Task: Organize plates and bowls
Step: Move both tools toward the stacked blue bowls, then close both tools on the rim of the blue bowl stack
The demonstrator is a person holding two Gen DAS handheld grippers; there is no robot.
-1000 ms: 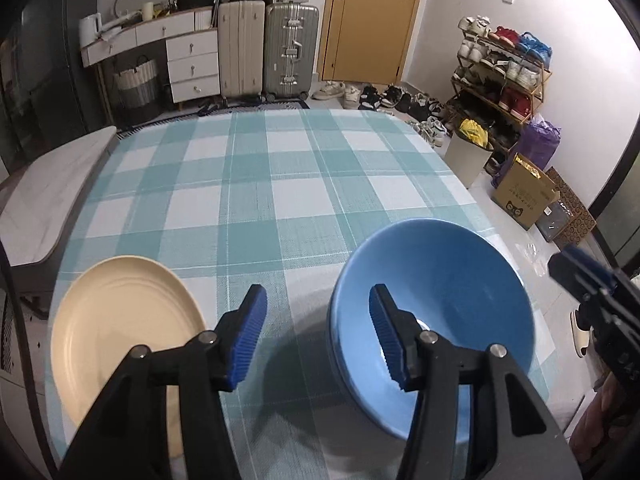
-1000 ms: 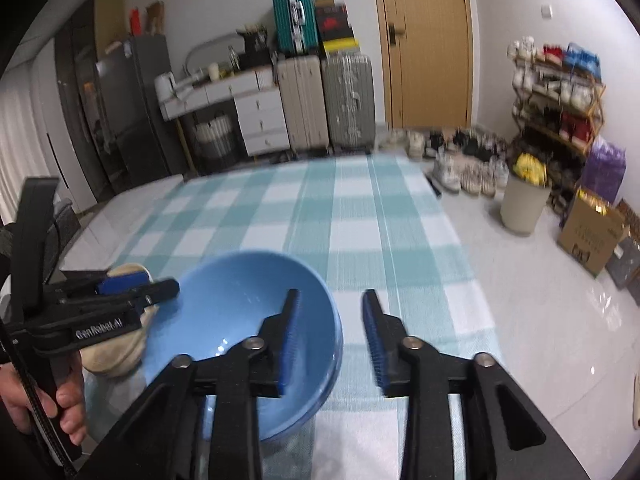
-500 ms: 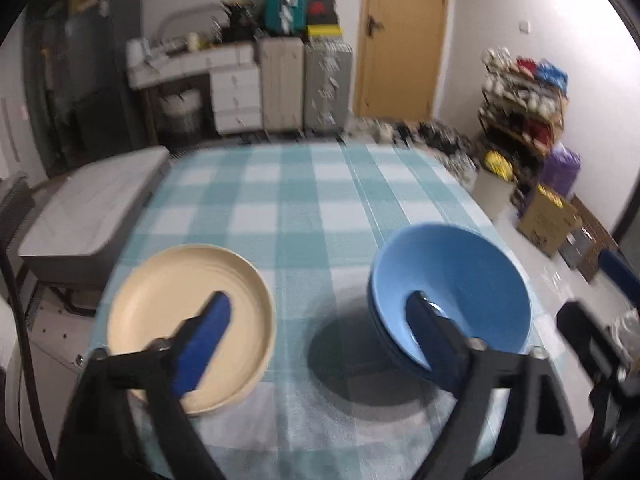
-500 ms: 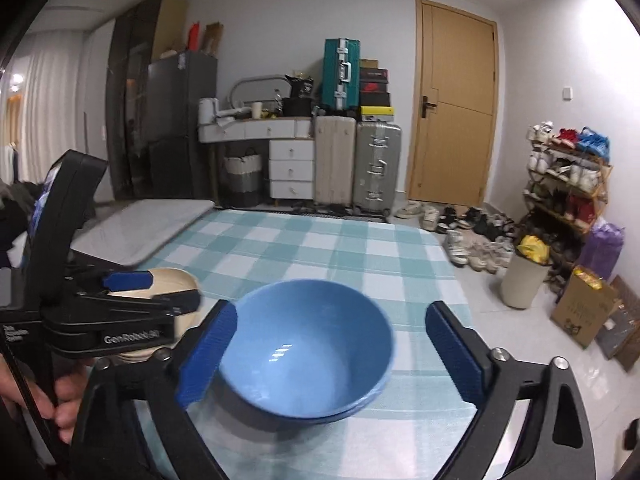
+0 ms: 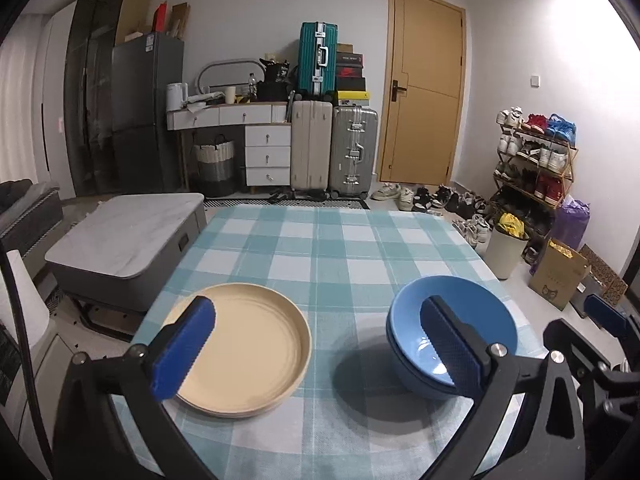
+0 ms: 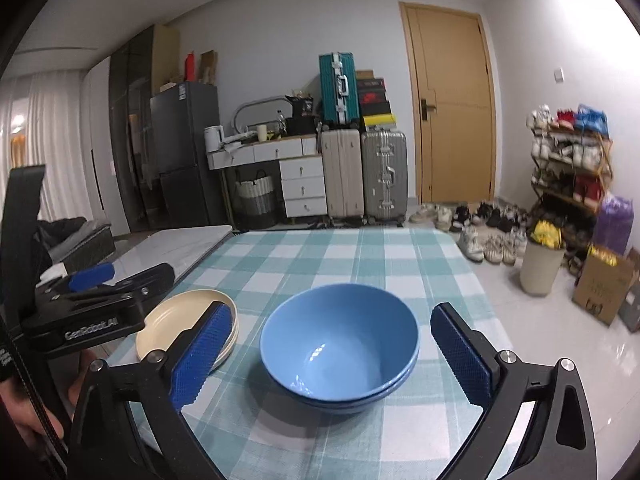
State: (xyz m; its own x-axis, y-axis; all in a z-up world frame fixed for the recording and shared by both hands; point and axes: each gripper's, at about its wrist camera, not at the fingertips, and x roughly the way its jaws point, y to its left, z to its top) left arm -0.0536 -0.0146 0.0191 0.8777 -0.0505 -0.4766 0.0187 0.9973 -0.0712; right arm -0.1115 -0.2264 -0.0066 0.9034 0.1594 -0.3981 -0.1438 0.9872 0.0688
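A stack of blue bowls [image 5: 472,312] [image 6: 340,340] sits on the checked tablecloth [image 5: 340,248] at the near right. A stack of cream plates [image 5: 248,344] [image 6: 176,316] lies to its left. My left gripper [image 5: 316,348] is open and empty, held back above the near table edge between plates and bowls. My right gripper [image 6: 332,356] is open and empty, with the bowls seen between its spread blue pads [image 6: 200,352]. The left gripper also shows at the left of the right wrist view [image 6: 92,280].
A grey marble-topped bench [image 5: 124,232] stands left of the table. Suitcases [image 5: 332,148], drawers and a fridge line the far wall. A bin [image 5: 506,252], a cardboard box [image 5: 560,276] and a shoe rack [image 5: 536,160] stand on the floor to the right.
Both grippers opened wide and pulled back and up from the table. The right gripper let go of the bowl rim. The view now shows more of the room.
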